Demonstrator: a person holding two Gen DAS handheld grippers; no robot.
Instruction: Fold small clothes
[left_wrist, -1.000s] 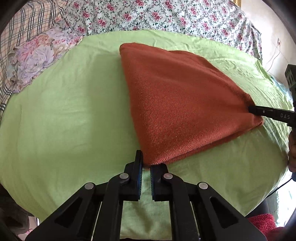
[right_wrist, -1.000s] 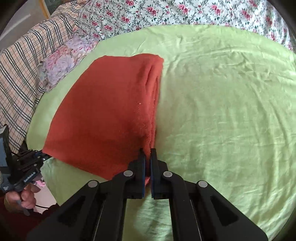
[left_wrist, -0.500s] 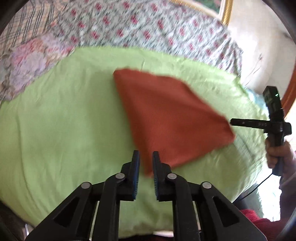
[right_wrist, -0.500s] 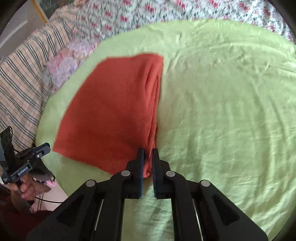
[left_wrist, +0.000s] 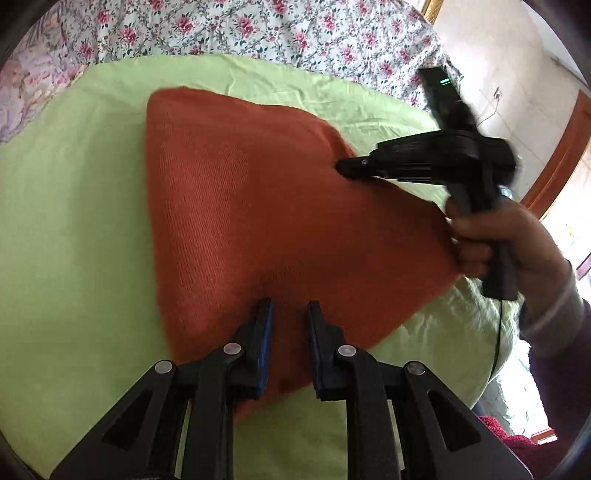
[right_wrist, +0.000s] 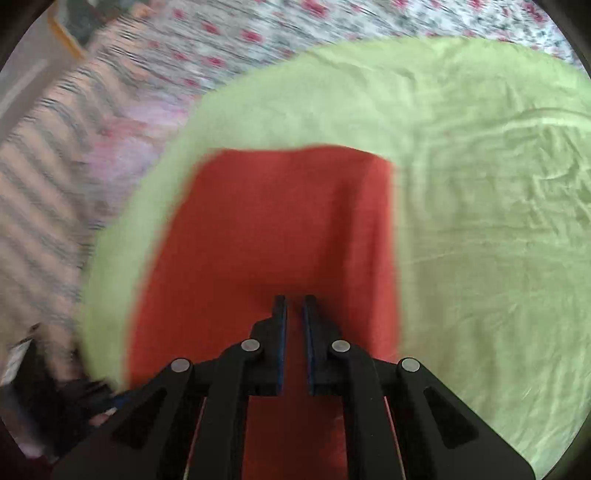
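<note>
A folded rust-orange knit garment (left_wrist: 266, 206) lies flat on the light green sheet (left_wrist: 74, 221). My left gripper (left_wrist: 290, 314) is open and empty, its fingers over the garment's near edge. My right gripper (right_wrist: 294, 308) is open with a narrow gap and empty, over the garment (right_wrist: 266, 229), which looks blurred in the right wrist view. In the left wrist view the right gripper (left_wrist: 345, 168) reaches in from the right above the garment's far right part, held by a hand (left_wrist: 506, 240).
A floral bedspread (left_wrist: 258, 29) lies beyond the green sheet (right_wrist: 480, 221). A striped cloth (right_wrist: 37, 184) is at the left in the right wrist view. A wall and a wooden door frame (left_wrist: 554, 155) stand at the right.
Both grippers have let go of the garment's corners and opened. Both have moved forward over the garment. The garment now lies flat.
</note>
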